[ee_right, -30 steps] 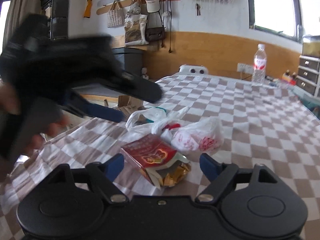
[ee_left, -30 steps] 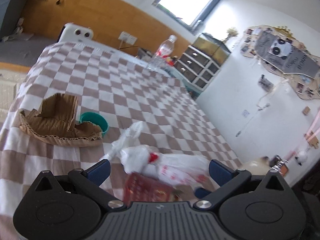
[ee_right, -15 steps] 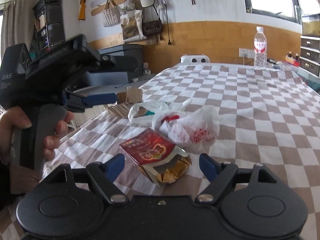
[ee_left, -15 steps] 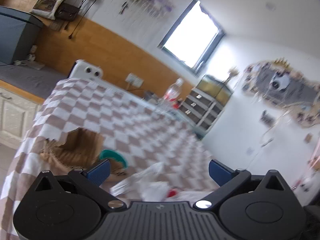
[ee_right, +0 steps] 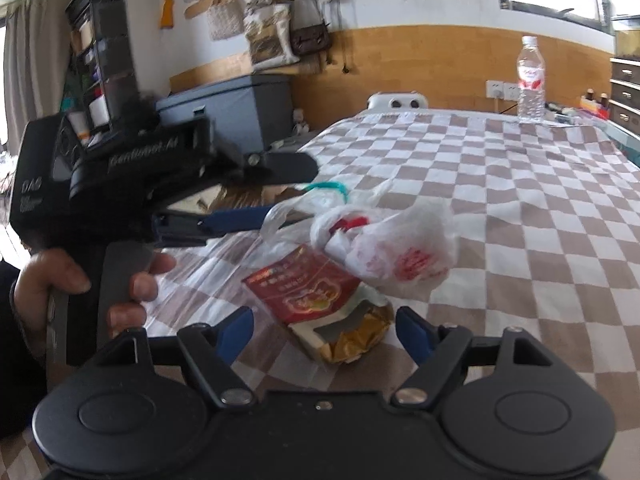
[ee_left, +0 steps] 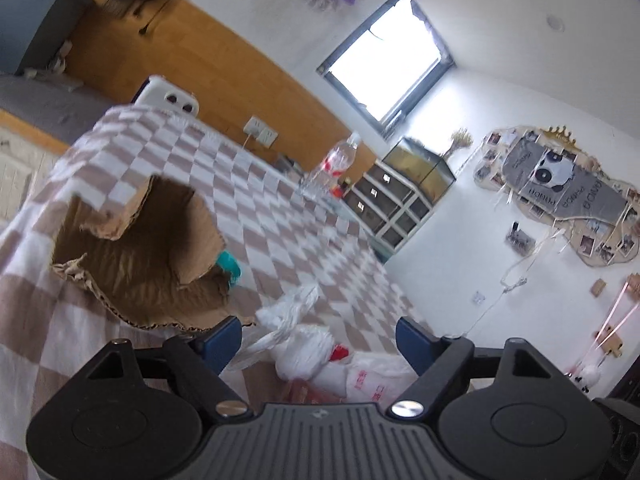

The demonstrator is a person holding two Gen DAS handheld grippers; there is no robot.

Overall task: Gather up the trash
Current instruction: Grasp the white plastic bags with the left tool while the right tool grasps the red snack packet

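Observation:
A crumpled white plastic bag (ee_left: 304, 348) (ee_right: 392, 248) lies on the checked tablecloth (ee_right: 520, 200). My left gripper (ee_left: 318, 340) straddles its near end; the jaws are closing, and the pads stand apart from the bag. In the right wrist view a hand (ee_right: 76, 276) holds that gripper, whose blue finger (ee_right: 236, 218) reaches the bag's loose handle. A red snack packet (ee_right: 304, 288) with a torn gold end lies just ahead of my right gripper (ee_right: 325, 332). Its jaws are closing slightly and touch nothing. Torn brown cardboard (ee_left: 136, 248) and a teal cup (ee_left: 230, 268) sit to the left.
A water bottle (ee_right: 530, 80) stands at the table's far edge. A white chair back (ee_left: 168, 98) shows behind the table, a drawer unit (ee_left: 392, 208) to the far right. A grey box (ee_right: 240, 108) sits left of the table.
The left gripper dipped and swung towards the cardboard and bag, and its fingers narrowed. In the right view it came in to the bag's handle. The right gripper hardly moved.

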